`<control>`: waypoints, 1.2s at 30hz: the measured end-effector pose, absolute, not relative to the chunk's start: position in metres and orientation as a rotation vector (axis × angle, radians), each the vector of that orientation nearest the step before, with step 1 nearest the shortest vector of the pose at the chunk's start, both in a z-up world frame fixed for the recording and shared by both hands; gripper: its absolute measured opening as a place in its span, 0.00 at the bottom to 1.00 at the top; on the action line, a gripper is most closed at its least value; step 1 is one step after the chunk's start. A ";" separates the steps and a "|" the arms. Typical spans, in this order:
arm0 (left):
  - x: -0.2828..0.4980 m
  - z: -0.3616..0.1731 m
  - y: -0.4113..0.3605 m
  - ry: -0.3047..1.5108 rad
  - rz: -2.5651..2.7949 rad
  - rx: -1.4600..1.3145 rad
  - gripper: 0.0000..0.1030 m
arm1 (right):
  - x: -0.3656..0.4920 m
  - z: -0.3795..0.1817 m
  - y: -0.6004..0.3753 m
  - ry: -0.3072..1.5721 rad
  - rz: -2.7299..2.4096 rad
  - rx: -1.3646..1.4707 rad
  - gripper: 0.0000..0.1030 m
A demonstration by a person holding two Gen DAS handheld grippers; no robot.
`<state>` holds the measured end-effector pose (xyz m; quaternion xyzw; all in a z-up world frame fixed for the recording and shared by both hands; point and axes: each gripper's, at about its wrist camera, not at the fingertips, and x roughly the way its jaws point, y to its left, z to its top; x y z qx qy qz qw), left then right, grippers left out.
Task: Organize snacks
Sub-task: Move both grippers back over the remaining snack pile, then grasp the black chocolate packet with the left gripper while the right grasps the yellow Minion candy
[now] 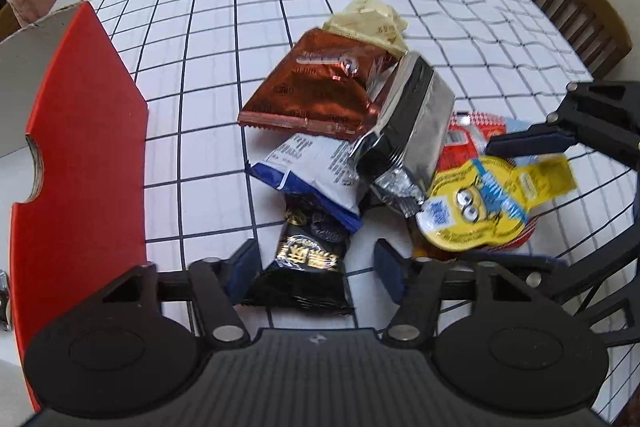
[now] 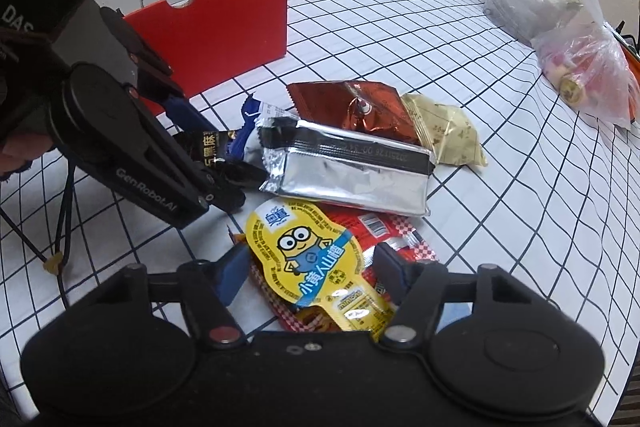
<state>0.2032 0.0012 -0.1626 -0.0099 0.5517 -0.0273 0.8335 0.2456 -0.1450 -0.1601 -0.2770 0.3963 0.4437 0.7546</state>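
On the grid-patterned tablecloth, a loose heap of snacks lies just in front of an open red cardboard box, which by its place beside the pile looks like the bin they are to be sorted into. The left gripper straddles a small black packet with gold lettering; its blue pads sit either side of the wrapper with a little gap showing on the right, so the jaws are part-closed around it but not clearly pinching. The right gripper brackets a yellow cartoon-faced candy pack lying on a red checked wrapper; here too the pads stand close beside its edges, and I cannot tell whether they press it. A silver foil pack rests atop the heap, with a copper-brown pouch, a cream packet and a blue-and-white bag beneath or beside it. Both tools seem angled steeply down to take edge pieces without disturbing the stack.
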 end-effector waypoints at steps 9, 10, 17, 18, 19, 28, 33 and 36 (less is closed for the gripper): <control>0.199 -0.160 0.001 1.153 -0.068 -0.015 0.35 | 0.240 -0.157 -0.146 0.863 0.933 -0.579 0.49; 0.198 -0.160 0.001 1.152 -0.069 -0.020 0.34 | 0.239 -0.156 -0.147 0.866 0.928 -0.568 0.49; 0.183 -0.152 0.005 1.144 -0.073 -0.078 0.33 | 0.225 -0.151 -0.157 0.880 0.884 -0.477 0.49; 0.179 -0.151 0.005 1.143 -0.074 -0.084 0.33 | 0.223 -0.151 -0.159 0.884 0.876 -0.463 0.49; 0.175 -0.150 0.005 1.142 -0.077 -0.090 0.33 | 0.219 -0.150 -0.161 0.887 0.867 -0.451 0.49; 0.143 -0.136 0.008 1.125 -0.092 -0.136 0.32 | 0.187 -0.141 -0.172 0.925 0.770 -0.363 0.49; 0.125 -0.122 0.011 1.095 -0.098 -0.144 0.32 | 0.171 -0.128 -0.172 0.918 0.718 -0.315 0.49; 0.114 -0.111 0.014 1.066 -0.097 -0.137 0.32 | 0.162 -0.118 -0.170 0.902 0.701 -0.292 0.49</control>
